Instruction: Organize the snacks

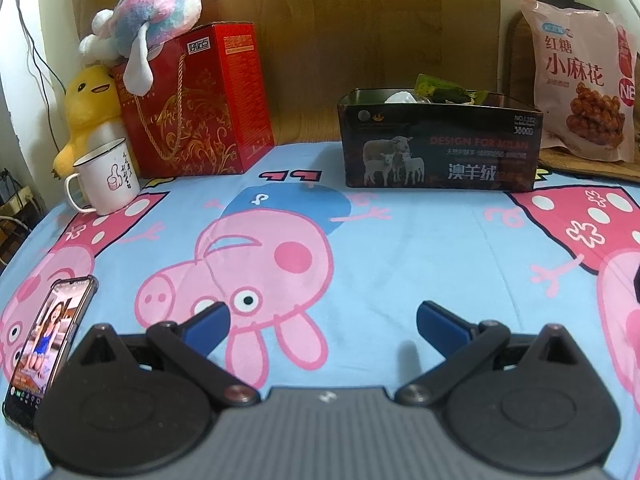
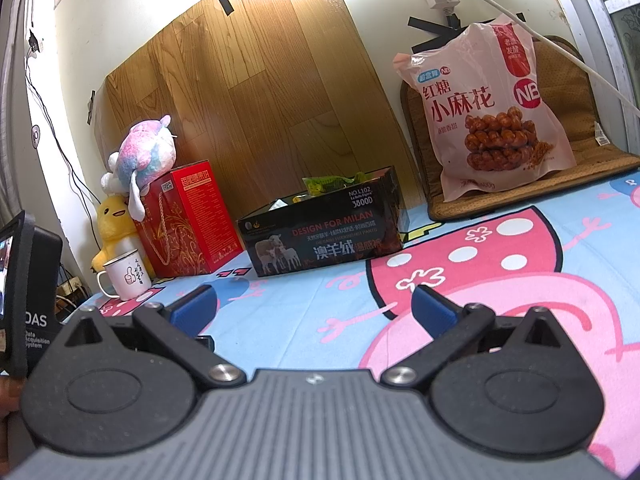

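Left wrist view: left tool point(image 1: 322, 322), released and empty, low over the cartoon sheet point(image 1: 400, 240); dark box point(image 1: 438, 146) of snack packets point(image 1: 440, 90) well ahead, slightly right.

Right wrist view: right tool point(image 2: 314, 306), released, empty; same box point(image 2: 320, 228) straight ahead, pink snack bag point(image 2: 492, 108) beyond, to the right.

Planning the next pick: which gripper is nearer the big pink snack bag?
Right, probably. The right gripper sits lower left of the pink snack bag, which looms large in its view. The left gripper sees it farther off at far right.

Snack packets point(image 1: 440, 90) mostly hidden inside dark box point(image 1: 440, 148) (contents unclear); phone point(image 1: 48, 344) partly occluded.
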A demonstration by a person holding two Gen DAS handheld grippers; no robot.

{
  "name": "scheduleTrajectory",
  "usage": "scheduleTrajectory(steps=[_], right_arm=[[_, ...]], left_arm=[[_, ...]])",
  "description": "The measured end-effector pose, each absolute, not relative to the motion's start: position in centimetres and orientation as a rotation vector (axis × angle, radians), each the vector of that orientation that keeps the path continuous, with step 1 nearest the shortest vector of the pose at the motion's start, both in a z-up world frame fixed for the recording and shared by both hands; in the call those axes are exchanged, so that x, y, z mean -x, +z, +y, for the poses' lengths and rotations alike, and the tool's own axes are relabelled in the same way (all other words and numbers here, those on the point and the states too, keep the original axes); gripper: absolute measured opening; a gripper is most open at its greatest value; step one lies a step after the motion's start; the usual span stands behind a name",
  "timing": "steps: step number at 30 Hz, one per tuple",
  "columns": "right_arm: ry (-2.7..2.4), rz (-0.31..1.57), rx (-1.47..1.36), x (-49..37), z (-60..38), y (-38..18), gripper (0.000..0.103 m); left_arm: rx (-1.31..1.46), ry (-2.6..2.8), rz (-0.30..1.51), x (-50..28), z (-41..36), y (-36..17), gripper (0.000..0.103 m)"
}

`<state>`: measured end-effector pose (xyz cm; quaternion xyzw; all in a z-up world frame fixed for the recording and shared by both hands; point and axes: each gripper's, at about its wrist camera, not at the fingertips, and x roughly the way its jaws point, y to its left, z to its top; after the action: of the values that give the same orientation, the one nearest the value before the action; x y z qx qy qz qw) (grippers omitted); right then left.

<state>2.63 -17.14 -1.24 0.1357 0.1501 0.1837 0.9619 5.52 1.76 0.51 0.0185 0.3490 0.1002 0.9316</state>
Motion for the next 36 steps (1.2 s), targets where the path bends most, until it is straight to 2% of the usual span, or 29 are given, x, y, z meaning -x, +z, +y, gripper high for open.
scheduleTrajectory(steps=[36], right_arm=[[0.372, 0.305, -0.288, -2.49, -16.71, -1.25, 0.103]], left_arm=[[-0.050, 0.202, 0.728, -5.85, 1.50, 0.48, 0.103]])
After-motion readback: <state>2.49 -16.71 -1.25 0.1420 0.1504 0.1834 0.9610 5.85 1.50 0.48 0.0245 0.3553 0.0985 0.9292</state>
